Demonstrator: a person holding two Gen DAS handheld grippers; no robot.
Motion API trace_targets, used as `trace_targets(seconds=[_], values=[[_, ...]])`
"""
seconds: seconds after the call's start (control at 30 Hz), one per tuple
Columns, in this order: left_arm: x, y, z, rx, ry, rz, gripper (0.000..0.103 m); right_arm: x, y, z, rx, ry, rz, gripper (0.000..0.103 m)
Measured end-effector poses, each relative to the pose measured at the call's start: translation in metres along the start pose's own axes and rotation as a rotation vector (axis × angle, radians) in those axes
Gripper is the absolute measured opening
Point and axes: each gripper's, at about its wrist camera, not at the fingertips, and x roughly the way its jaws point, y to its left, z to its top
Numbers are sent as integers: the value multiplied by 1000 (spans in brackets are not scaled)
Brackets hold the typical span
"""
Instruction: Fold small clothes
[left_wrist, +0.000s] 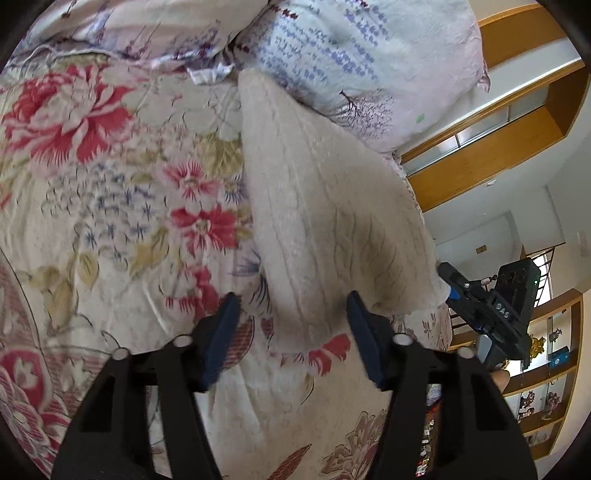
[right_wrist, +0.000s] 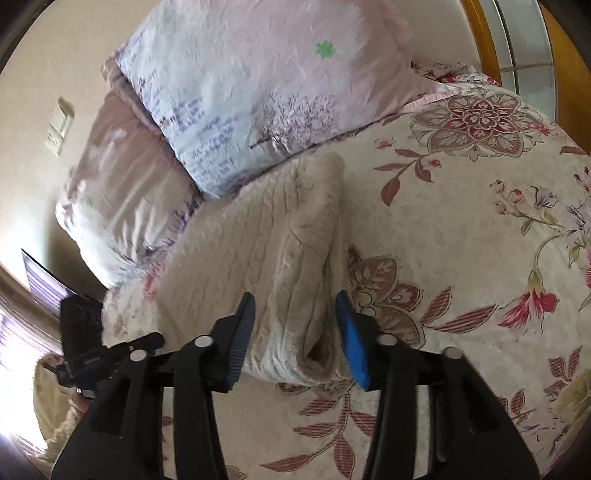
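Observation:
A cream cable-knit garment (left_wrist: 317, 206) lies folded in a long strip on the flowered bedspread (left_wrist: 110, 221). My left gripper (left_wrist: 291, 306) is open, its jaws astride the near end of the strip, not closed on it. In the right wrist view the same garment (right_wrist: 266, 251) shows its folded end and stacked layers. My right gripper (right_wrist: 295, 310) is open, with the jaws on either side of that end. The right gripper also shows in the left wrist view (left_wrist: 480, 306), at the garment's far corner.
Two pillows (right_wrist: 236, 85) lie at the head of the bed, touching the garment's far end. A wooden wardrobe (left_wrist: 509, 122) and shelves (left_wrist: 546, 387) stand past the bed's edge. The bedspread (right_wrist: 461, 229) stretches wide to the right of the garment.

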Motion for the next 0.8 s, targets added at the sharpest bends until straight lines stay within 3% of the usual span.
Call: trace_targets(seconds=[0.03, 0.17, 0.27, 0.33, 0.47, 0.63, 0.73, 0.8], values=[[1, 0, -1, -4, 5, -7, 46, 3, 1, -1, -10, 5, -4, 13], [2, -1, -2, -2, 21, -37, 19, -12, 10, -2, -50, -90, -22, 11], [-7, -3, -4, 31, 10, -65, 15, -34, 18, -2, -70, -176, -23, 10], [-10, -4, -4, 52, 4, -77, 14, -34, 17, -7, -89, -170, -65, 10], [-8, 2, -13, 68, 18, -53, 13, -3, -7, -21, -39, -62, -172, 10], [-3, 2, -12, 61, 24, -38, 16, 5, -26, -24, 57, -45, -132, 11], [-5, -2, -10, 66, 26, -27, 24, -1, -24, -19, 67, -30, -104, 17], [-10, -2, -7, 55, 18, -33, 38, -10, -25, -14, 100, -49, -59, 25]])
